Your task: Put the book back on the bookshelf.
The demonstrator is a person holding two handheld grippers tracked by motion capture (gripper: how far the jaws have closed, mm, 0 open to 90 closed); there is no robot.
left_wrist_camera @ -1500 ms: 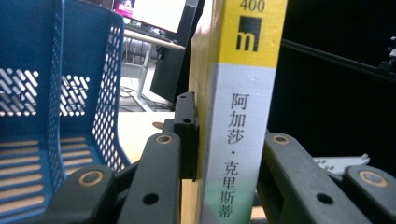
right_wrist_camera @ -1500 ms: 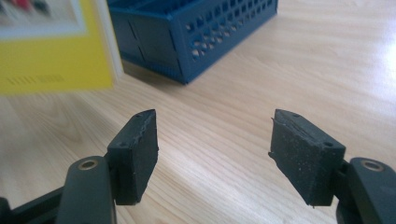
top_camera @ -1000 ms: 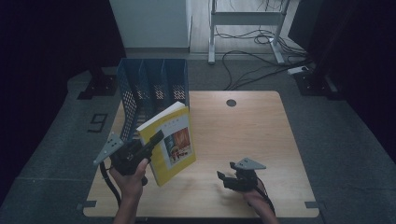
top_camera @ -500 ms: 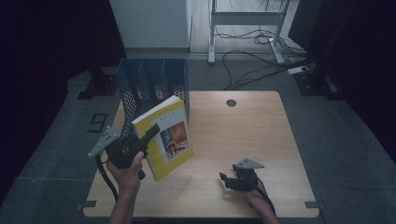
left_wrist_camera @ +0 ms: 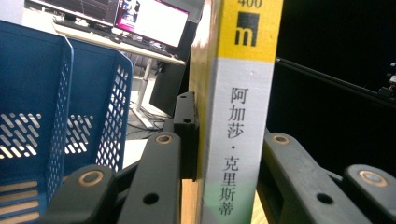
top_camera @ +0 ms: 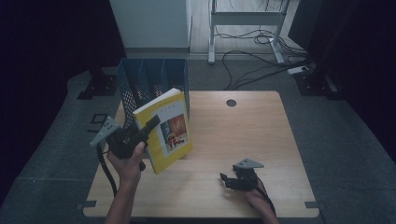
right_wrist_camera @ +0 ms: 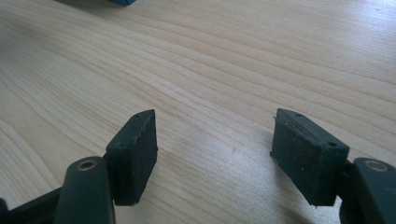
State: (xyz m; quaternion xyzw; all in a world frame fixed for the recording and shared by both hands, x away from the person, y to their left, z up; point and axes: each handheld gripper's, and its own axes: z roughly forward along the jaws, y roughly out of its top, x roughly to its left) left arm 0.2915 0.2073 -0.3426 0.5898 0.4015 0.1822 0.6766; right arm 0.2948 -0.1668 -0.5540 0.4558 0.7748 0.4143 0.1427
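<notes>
While clamping book (top_camera: 170, 128) | left tool (top_camera: 152, 125) | right tool (right_wrist_camera: 215, 149) agape

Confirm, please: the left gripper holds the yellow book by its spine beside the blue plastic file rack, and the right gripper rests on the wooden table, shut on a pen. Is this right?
Not fully. The right gripper holds no pen: the right gripper view shows its jaws open over the bare wooden table. The rest is correct: the left gripper clamps the yellow book by its spine, beside the blue plastic file rack.
</notes>
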